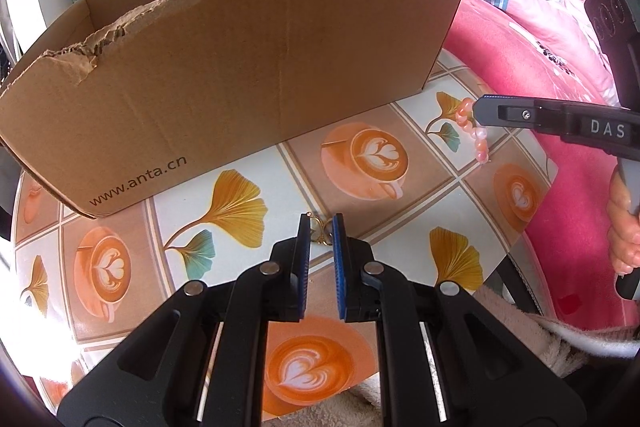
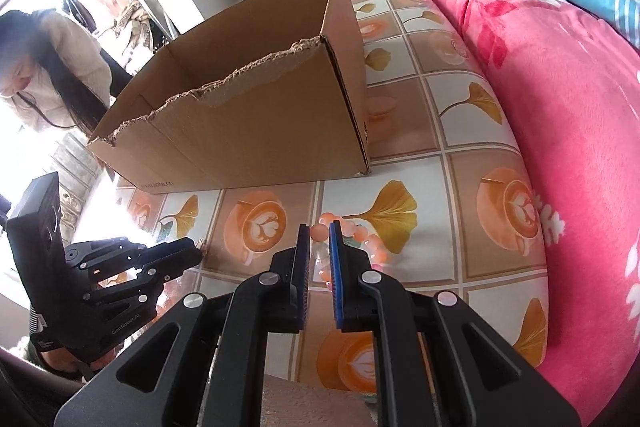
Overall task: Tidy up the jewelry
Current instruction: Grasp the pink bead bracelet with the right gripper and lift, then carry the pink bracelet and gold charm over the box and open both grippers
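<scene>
The jewelry is held ready for the cardboard box [image 1: 248, 75] along the tabletop's far edge: the right gripper [image 2: 319, 227] pinches a pink bead bracelet [image 1: 476, 135] near the box's right corner, the left gripper [image 1: 321, 223] grips a gold ring [image 1: 320, 227] near the front edge.

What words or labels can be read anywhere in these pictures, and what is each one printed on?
"www.anta.cn": on the front wall of the cardboard box.
"DAS": white letters on the side of the right gripper, cut off at the picture's edge.
"GenRobot.AI": small print on the body of the left gripper.
The box print also shows in the right wrist view, too small to read there.
</scene>
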Demonstrator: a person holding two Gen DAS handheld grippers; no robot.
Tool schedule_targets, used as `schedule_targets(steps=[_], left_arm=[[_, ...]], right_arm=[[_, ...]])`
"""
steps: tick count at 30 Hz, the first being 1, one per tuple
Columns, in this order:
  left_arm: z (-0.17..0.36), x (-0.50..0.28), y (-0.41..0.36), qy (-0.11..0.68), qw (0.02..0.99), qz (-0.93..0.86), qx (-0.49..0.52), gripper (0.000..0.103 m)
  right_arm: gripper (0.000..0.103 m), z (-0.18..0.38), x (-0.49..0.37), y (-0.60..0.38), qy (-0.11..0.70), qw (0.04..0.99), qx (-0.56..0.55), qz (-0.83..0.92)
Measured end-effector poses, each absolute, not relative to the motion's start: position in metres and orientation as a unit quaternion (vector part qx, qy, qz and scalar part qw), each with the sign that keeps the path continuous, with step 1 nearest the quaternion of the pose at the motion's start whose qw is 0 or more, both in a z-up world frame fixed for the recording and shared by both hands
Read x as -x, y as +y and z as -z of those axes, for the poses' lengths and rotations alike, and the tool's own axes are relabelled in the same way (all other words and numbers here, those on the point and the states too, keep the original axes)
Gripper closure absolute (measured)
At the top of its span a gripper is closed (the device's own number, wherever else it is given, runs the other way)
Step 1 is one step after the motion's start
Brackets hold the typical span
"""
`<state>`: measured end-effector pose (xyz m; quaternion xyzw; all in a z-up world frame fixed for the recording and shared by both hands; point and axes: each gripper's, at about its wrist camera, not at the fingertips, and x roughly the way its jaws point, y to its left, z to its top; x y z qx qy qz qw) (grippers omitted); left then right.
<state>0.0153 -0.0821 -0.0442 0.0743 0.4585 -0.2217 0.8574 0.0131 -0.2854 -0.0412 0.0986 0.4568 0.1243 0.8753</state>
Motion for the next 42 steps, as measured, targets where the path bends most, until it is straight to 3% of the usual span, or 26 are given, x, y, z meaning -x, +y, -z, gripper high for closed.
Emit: schedule_targets(steps=[21, 42], left_arm=[[0.032, -0.004, -0.082, 0.443, 0.866, 0.218, -0.081, 0.093], [0.031, -0.005, -0.081, 0.443, 0.866, 0.217, -0.081, 0.093]], right_arm=[[0.093, 0.013, 0.007, -0.32, 0.393, 0.877, -0.216, -0.176], [0.093, 0.015, 0.0, -0.313, 0.398, 0.865, -0.232, -0.201]])
